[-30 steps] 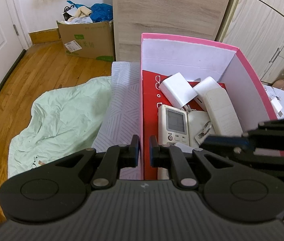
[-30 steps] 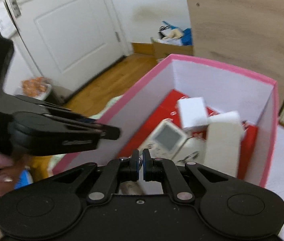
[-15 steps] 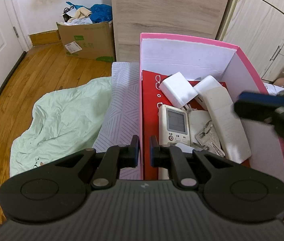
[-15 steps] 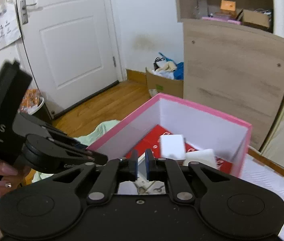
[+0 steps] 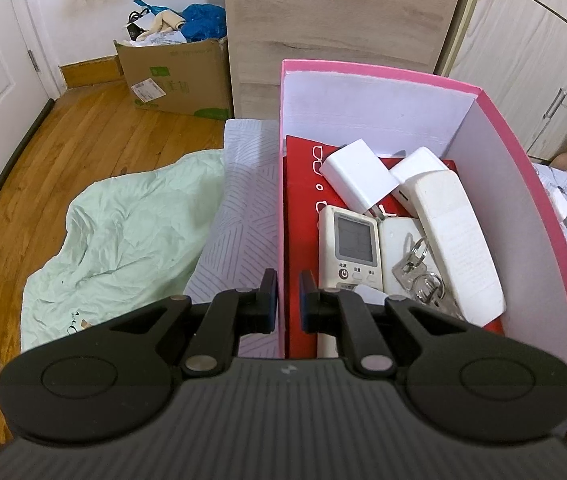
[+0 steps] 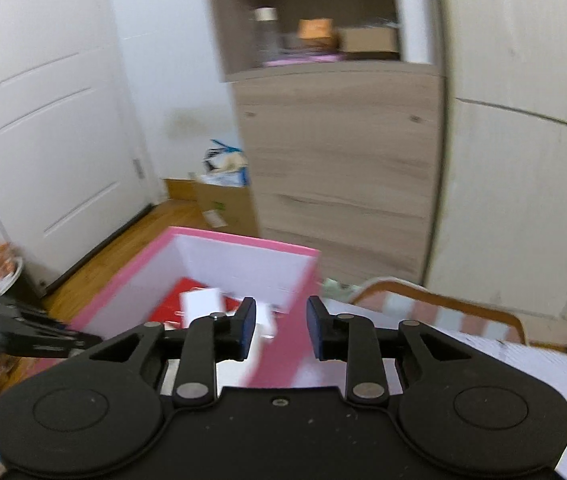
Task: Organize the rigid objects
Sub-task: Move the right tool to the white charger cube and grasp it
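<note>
A pink box [image 5: 523, 148] with white inner walls stands on the bed. It holds a red booklet, a white charger [image 5: 353, 178], a remote with a screen [image 5: 351, 252], a long white remote [image 5: 455, 240] and a bunch of keys [image 5: 419, 272]. My left gripper [image 5: 288, 304] is shut on the box's near left wall [image 5: 281, 208]. My right gripper [image 6: 280, 326] is open and empty, raised above the box [image 6: 243, 248] near its right wall. A small white plug [image 5: 562, 209] lies on the bed to the right of the box.
A pale green sheet [image 5: 123, 232] hangs off the bed's left side over the wooden floor [image 5: 83, 136]. A cardboard box [image 5: 175, 76] of clutter stands by a wooden cabinet [image 5: 343, 16]. A white door [image 6: 43, 128] is at the left, wardrobe doors [image 5: 543, 40] at the right.
My right gripper has lifted up and back out of the box, swung to the right and opened. The left gripper has kept its hold on the box wall.
</note>
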